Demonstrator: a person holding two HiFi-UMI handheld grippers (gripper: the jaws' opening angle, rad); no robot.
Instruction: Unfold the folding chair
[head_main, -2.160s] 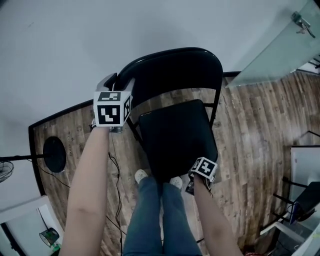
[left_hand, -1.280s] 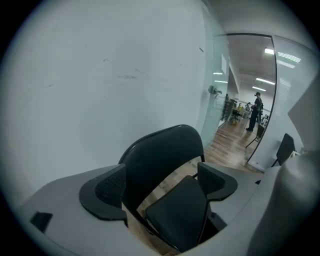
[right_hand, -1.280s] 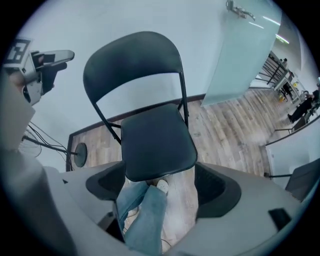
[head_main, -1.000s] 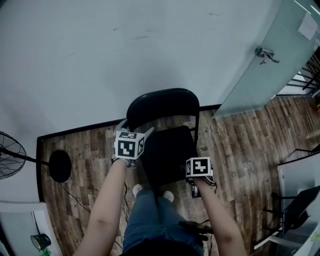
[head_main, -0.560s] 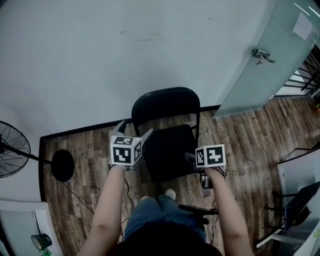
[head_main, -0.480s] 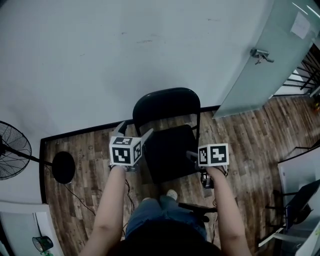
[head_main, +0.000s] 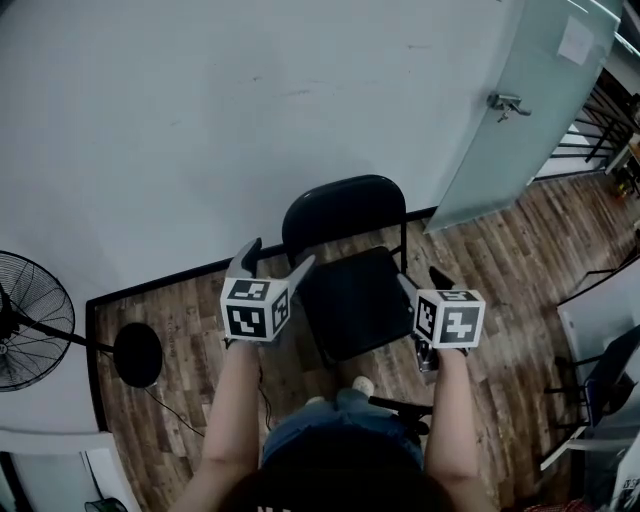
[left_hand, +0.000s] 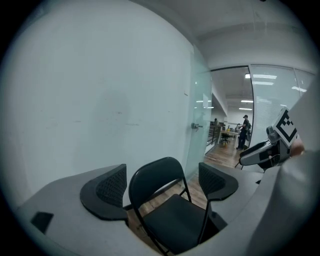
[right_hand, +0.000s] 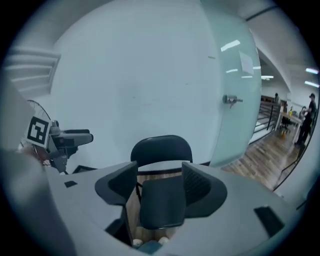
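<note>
We see a fan at far left w/ its round base on the wood floor, white wall behind, glass door w/ handle at upper right.

Black round-caged floor fan: cut off by left edge. Black metal folding chair: legs mostly hidden beneath seat.

Chair: black metal folding chair on wooden plank floor, before white wall.
Fan: round pedestal fan, far left.
Door: glass door, far right.
</note>
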